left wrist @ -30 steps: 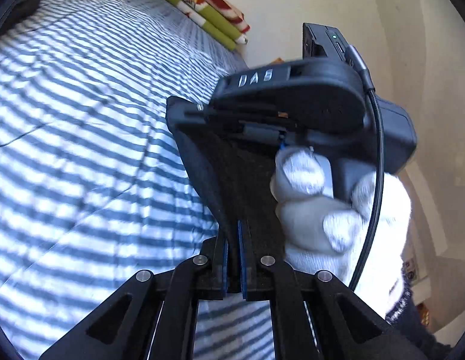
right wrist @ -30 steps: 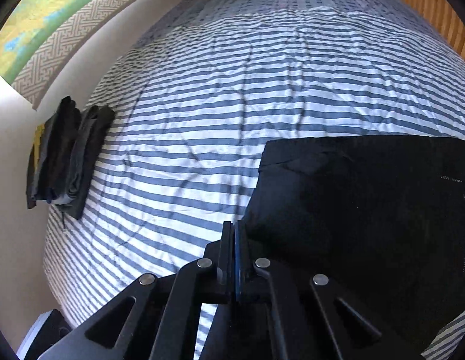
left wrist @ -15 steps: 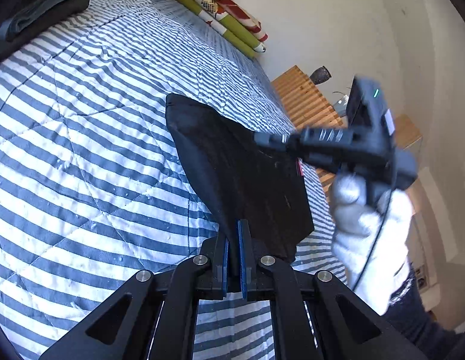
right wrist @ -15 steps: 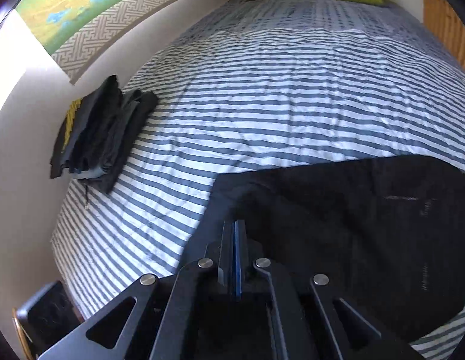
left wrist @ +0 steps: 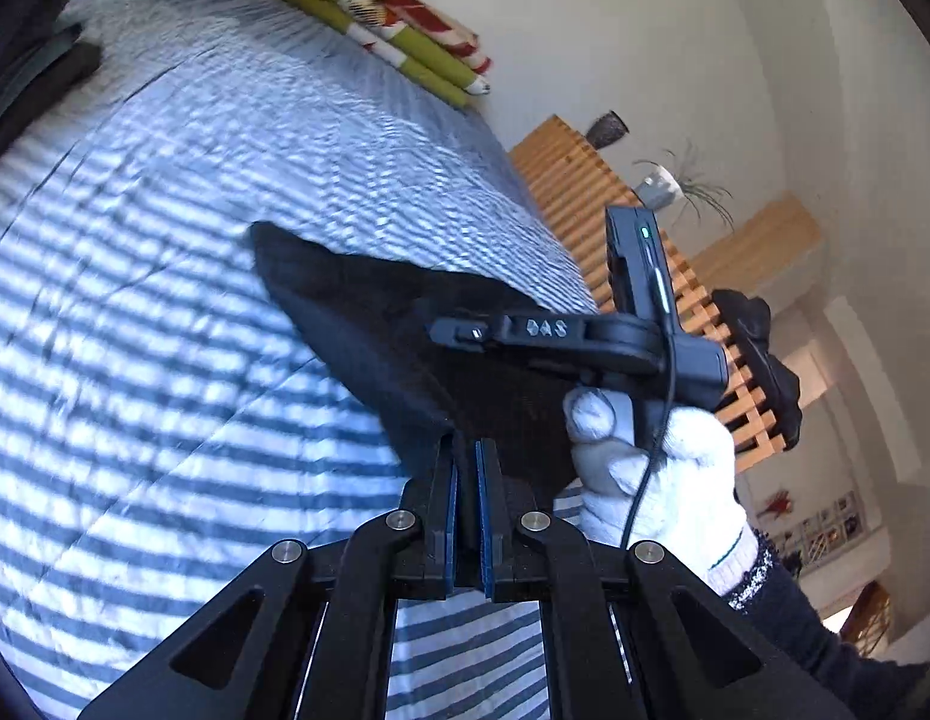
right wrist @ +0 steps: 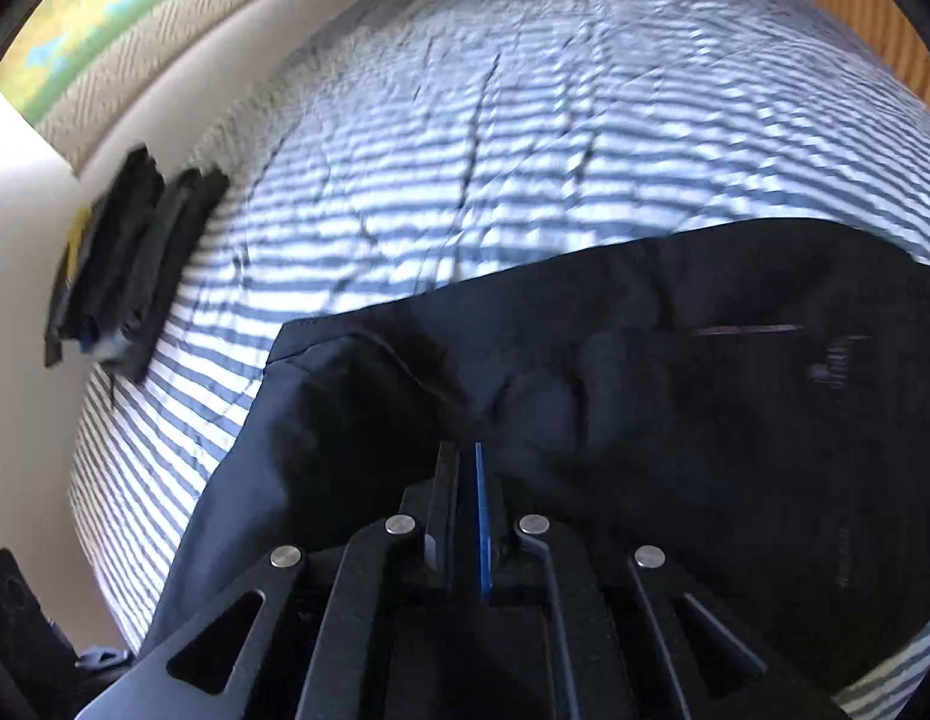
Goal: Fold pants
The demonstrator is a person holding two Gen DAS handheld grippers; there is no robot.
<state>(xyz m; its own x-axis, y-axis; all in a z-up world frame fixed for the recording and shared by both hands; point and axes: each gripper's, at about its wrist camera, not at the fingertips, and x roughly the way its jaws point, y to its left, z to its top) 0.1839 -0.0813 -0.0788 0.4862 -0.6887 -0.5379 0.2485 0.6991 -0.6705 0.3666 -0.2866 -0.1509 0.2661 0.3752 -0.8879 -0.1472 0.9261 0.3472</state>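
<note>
Black pants lie folded on the blue-and-white striped bed. My left gripper is shut on a near corner of the pants, holding that edge a little off the cover. My right gripper points steeply down at the cloth. Its jaws are opening, with a ridge of the black fabric still pinched between the pads. In the left wrist view the right gripper hovers over the pants, held by a white-gloved hand.
A stack of folded dark clothes sits at the bed's left edge by the wall. Rolled green and red blankets lie at the head of the bed. A wooden slatted bench runs along the right side.
The right gripper, close in front of the left camera a second ago, has drawn back and now hovers over the pants. Its pads have parted slightly. More black cloth fills the right wrist view.
</note>
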